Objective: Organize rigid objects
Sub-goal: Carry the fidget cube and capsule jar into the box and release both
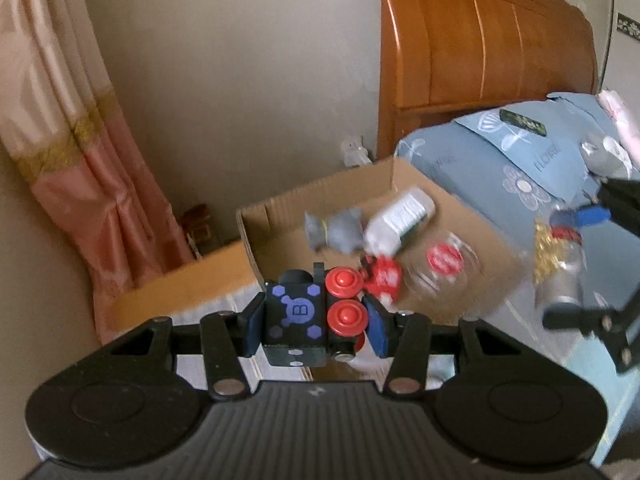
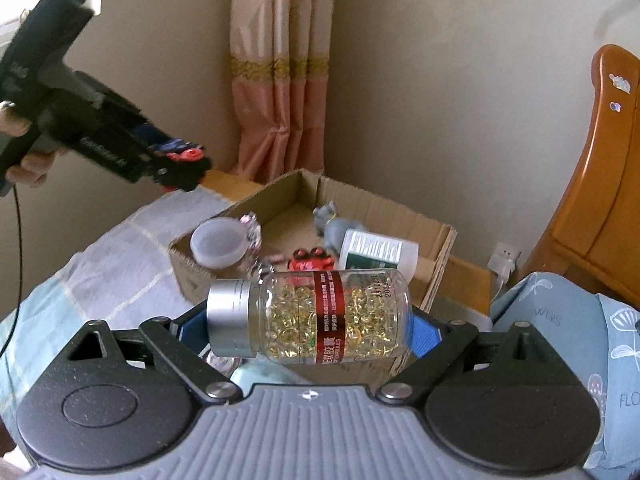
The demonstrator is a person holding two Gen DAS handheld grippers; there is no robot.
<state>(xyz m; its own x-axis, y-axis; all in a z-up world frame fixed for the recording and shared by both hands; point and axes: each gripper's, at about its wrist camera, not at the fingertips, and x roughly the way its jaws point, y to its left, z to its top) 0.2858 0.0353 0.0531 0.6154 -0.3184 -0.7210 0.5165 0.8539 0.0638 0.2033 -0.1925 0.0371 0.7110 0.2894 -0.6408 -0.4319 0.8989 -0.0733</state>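
The smooth, stiff capsule bottle, likely slippery, is clamped lengthwise by the right gripper, the toy train by the left gripper.

A black block toy train carries lilac hexagons and red wheels. The clear capsule bottle shows golden pills, a dark red label band and a silver cap. The brown corrugated cardboard box holds a grey animal figure.
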